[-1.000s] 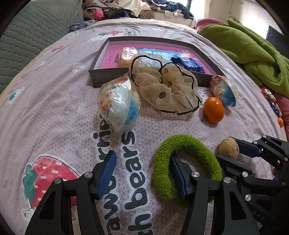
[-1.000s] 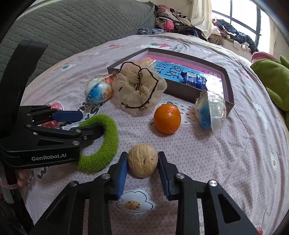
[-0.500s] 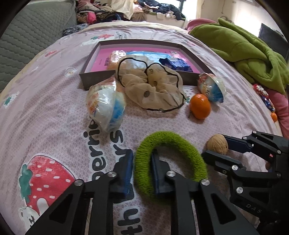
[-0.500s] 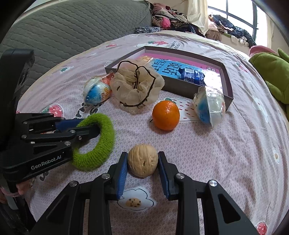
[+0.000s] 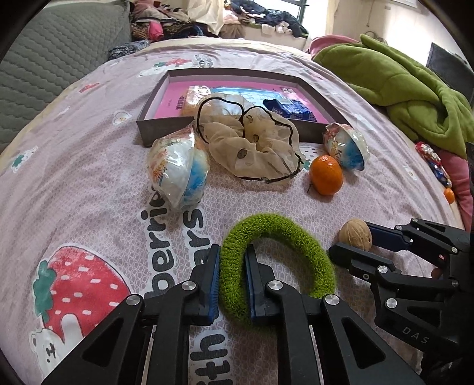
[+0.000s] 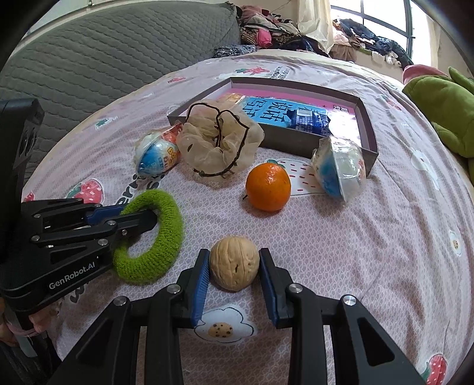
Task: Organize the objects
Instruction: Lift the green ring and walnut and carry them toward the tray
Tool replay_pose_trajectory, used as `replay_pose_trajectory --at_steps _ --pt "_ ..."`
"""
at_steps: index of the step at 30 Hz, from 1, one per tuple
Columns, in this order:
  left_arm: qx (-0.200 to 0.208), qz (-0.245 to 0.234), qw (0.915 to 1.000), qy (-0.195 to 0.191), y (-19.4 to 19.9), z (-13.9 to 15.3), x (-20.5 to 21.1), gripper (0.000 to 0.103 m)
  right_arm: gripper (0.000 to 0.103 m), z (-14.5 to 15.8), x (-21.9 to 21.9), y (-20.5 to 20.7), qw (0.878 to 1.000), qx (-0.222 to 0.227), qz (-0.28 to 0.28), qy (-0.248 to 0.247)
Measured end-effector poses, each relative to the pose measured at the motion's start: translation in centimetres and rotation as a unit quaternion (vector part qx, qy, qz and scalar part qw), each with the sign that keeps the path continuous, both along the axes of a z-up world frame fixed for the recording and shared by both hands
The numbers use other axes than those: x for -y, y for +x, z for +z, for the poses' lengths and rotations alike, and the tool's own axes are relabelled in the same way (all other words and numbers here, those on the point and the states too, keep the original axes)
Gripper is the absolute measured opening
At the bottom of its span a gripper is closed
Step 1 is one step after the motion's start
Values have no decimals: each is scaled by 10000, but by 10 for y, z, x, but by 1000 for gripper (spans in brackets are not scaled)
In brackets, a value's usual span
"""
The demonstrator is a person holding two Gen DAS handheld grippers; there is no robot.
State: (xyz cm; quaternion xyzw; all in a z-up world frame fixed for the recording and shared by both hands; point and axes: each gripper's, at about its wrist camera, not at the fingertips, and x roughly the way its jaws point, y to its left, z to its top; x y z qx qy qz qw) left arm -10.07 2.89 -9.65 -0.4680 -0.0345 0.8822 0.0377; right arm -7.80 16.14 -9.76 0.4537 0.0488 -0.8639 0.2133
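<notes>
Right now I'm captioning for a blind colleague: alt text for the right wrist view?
The right gripper pinches a tan walnut on a pink printed bedsheet. Beside it, the left gripper clamps a fuzzy green knitted ring.

A green blanket point(image 5: 414, 86) is lying crumpled at the bed's point(image 5: 89, 165) right edge, a grey quilted cushion point(image 6: 103, 59) is leaning along its left, and clothes point(image 5: 260, 23) are piling up by the window point(image 6: 382, 14)

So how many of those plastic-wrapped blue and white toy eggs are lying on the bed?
2. One wrapped egg lies left of the beige mesh scrunchie; the other wrapped egg leans by the near right corner of the box, right of the orange. More may be hidden.
</notes>
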Motion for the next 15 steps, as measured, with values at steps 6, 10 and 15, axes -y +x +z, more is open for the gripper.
replay_pose_trajectory --at_steps 6,10,15 --pt "-31 99 9999 -66 7 5 0 15 33 5 1 4 10000 5 -8 -57" --pt "-97 168 9998 -100 12 11 1 15 33 12 5 9 9999 -80 -9 -102" --pt "-229 234 9994 -149 19 21 3 15 33 18 7 18 9997 -129 -34 -183"
